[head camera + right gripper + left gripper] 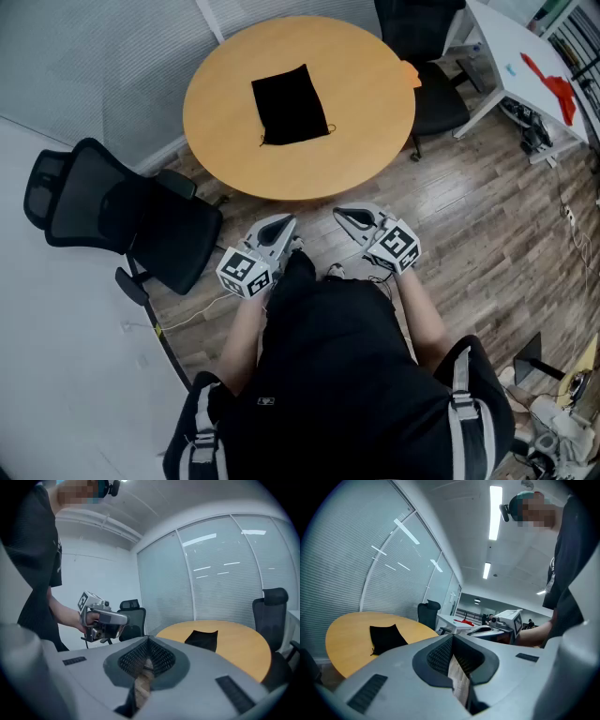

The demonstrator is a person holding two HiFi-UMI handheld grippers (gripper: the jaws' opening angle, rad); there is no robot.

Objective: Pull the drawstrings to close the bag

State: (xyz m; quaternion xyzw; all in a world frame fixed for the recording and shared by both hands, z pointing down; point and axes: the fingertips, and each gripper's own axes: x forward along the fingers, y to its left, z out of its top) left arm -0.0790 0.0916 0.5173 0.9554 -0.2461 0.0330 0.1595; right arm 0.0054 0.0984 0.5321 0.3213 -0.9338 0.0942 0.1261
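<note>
A flat black drawstring bag lies on the round wooden table, with thin cords sticking out at its near corners. Both grippers are held in front of the person's body, short of the table's near edge and well away from the bag. My left gripper is shut with nothing in it, and so is my right gripper. In the left gripper view the bag lies beyond the shut jaws. The right gripper view has the bag on the table past its shut jaws.
A black office chair stands left of the table, close to my left gripper. A second chair is at the table's far right. A white desk with a red item stands beyond it. Cables lie on the wooden floor.
</note>
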